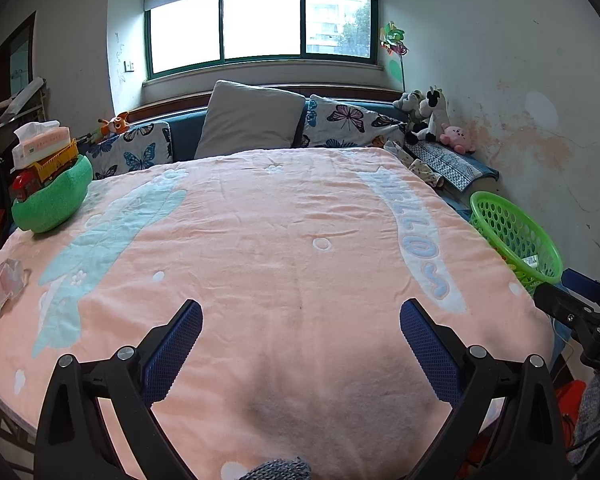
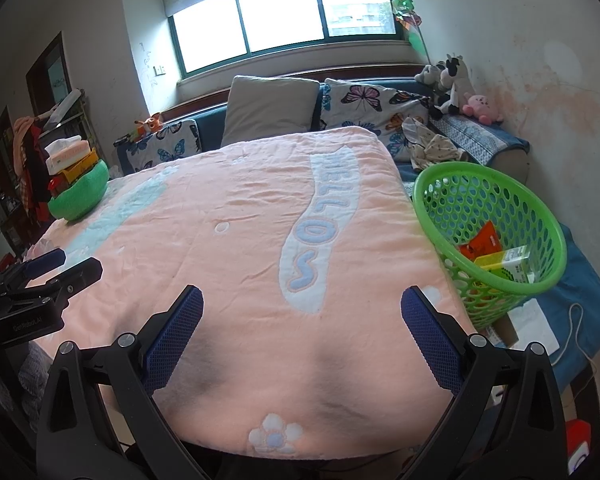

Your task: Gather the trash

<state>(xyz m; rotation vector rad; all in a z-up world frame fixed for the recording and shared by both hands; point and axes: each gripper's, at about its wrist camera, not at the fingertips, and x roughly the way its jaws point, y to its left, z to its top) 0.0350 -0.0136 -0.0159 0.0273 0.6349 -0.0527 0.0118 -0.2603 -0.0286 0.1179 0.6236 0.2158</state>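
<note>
A green perforated basket (image 2: 488,216) stands at the bed's right edge and holds an orange wrapper (image 2: 481,242) and a yellow-green carton (image 2: 508,264); it also shows in the left wrist view (image 1: 514,236). A crumpled clear plastic wrapper (image 1: 5,286) lies on the pink blanket (image 1: 284,240) near its left edge. My left gripper (image 1: 300,312) is open and empty over the blanket's near part. My right gripper (image 2: 302,300) is open and empty over the near edge, left of the basket.
A green bowl-shaped cushion (image 1: 52,196) with a toy truck and tissue box sits at the far left corner. Pillows (image 1: 252,120) and plush toys (image 1: 432,116) line the headboard. A wall runs along the right side. The left gripper shows in the right wrist view (image 2: 44,276).
</note>
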